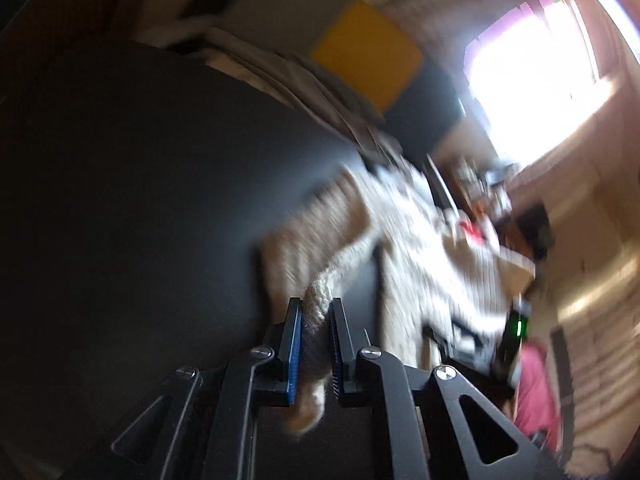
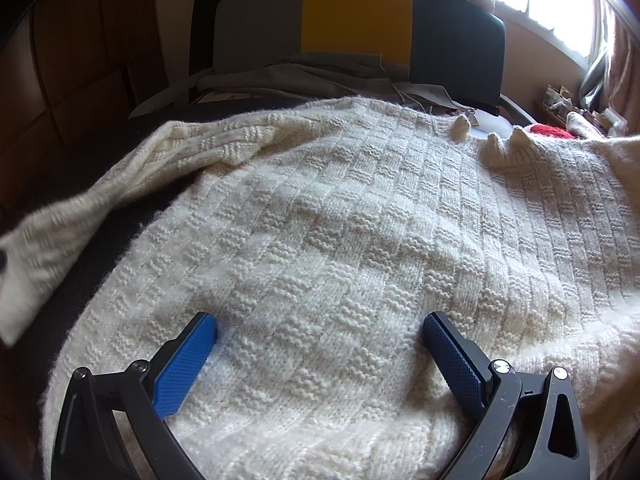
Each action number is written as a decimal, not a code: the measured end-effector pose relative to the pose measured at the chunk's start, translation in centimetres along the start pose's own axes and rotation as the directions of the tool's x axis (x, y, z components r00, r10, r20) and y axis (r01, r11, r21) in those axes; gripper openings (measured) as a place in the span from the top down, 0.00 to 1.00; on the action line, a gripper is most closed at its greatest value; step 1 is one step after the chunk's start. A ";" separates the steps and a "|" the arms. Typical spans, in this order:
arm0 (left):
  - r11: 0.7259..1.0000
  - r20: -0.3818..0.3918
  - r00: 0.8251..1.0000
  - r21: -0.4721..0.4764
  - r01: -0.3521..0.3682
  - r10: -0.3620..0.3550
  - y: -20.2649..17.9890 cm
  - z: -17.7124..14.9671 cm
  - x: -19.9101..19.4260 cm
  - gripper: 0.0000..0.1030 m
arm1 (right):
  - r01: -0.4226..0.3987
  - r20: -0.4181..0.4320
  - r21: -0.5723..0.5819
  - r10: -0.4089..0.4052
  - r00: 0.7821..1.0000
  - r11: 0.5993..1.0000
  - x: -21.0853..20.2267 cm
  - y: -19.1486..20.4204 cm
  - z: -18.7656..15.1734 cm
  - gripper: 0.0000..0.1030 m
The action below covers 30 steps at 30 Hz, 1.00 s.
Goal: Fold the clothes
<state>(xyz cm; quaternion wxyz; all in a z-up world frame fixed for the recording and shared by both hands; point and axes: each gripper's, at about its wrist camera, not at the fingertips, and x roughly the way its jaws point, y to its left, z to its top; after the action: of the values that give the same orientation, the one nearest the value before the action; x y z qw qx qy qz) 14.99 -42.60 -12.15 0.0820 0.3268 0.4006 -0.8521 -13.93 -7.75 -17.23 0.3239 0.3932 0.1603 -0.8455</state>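
A cream knitted sweater (image 2: 340, 200) lies spread flat on a dark table (image 2: 132, 216), its checked knit facing up. My right gripper (image 2: 320, 320) is open, and both blue pads (image 2: 184, 364) rest on the sweater's lower body. The sweater's sleeve (image 2: 60, 232) stretches off to the left, blurred. In the left wrist view my left gripper (image 1: 316, 304) is shut on the sleeve's ribbed cuff (image 1: 318, 320), and the sleeve (image 1: 352, 248) runs from it back to the blurred sweater body (image 1: 420, 248). The cuff's end hangs below the pads.
A chair with a yellow panel (image 2: 356, 20) stands behind the table, with grey cloth (image 2: 300, 76) heaped in front of it. A red item (image 2: 550, 130) lies at the far right. A bright window (image 2: 540, 0) is at top right. Bare dark tabletop (image 1: 140, 200) lies left of the sleeve.
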 end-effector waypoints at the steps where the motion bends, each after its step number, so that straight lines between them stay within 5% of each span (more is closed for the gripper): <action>1: 1.000 0.024 1.000 -0.029 -0.008 0.009 1.1 0.8 -0.7 0.89 | 0.001 -0.001 -0.001 -0.001 1.000 1.000 0.0 0.0 0.0 0.00; 5: 0.994 0.079 0.993 -0.081 -0.078 0.085 4.6 4.0 -2.3 0.89 | 0.005 -0.002 -0.002 -0.005 1.000 1.000 0.1 0.0 0.1 0.00; 11: 0.970 0.043 0.970 -0.054 -0.235 0.238 6.6 8.3 0.1 0.88 | 0.008 -0.005 -0.003 -0.008 1.000 1.000 0.2 0.0 0.1 0.00; 13: 0.922 0.041 0.921 -0.037 -0.386 0.387 6.7 9.8 1.1 0.88 | 0.009 -0.006 -0.003 -0.009 1.000 1.000 0.2 -0.1 0.1 0.00; 16: 0.813 0.127 0.805 -0.034 -0.581 0.580 5.1 11.2 0.8 0.83 | 0.009 -0.006 -0.003 -0.009 1.000 1.000 0.2 -0.1 0.1 0.00; 17: 0.798 0.169 0.784 -0.033 -0.601 0.597 4.1 11.3 0.5 0.82 | 0.009 -0.006 -0.002 -0.009 1.000 1.000 0.2 -0.1 0.1 0.00; 20: 0.883 0.195 0.879 0.098 -0.459 0.435 -1.1 9.7 2.4 0.76 | 0.008 -0.006 -0.001 -0.008 1.000 1.000 0.2 -0.1 0.1 0.00; 23: 0.893 0.102 0.932 0.267 -0.362 0.347 -5.9 6.9 7.8 0.76 | 0.007 -0.006 0.000 -0.007 1.000 1.000 0.3 -0.1 0.1 0.00; 26: 0.893 -0.018 0.947 0.338 -0.298 0.322 -8.6 4.9 13.6 0.76 | 0.007 -0.010 0.001 -0.007 1.000 1.000 0.3 -0.1 0.2 0.00; 30: 0.857 -0.056 0.920 0.389 -0.338 0.388 -9.4 4.0 18.2 0.76 | -0.004 -0.057 0.015 0.005 0.998 1.000 -0.1 -0.1 1.3 0.00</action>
<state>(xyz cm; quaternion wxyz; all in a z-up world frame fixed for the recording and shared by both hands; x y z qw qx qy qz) -4.76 -37.06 -15.71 0.1514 0.4619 0.1675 -0.8577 -14.70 -8.32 -16.32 0.3182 0.4200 0.1625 -0.8343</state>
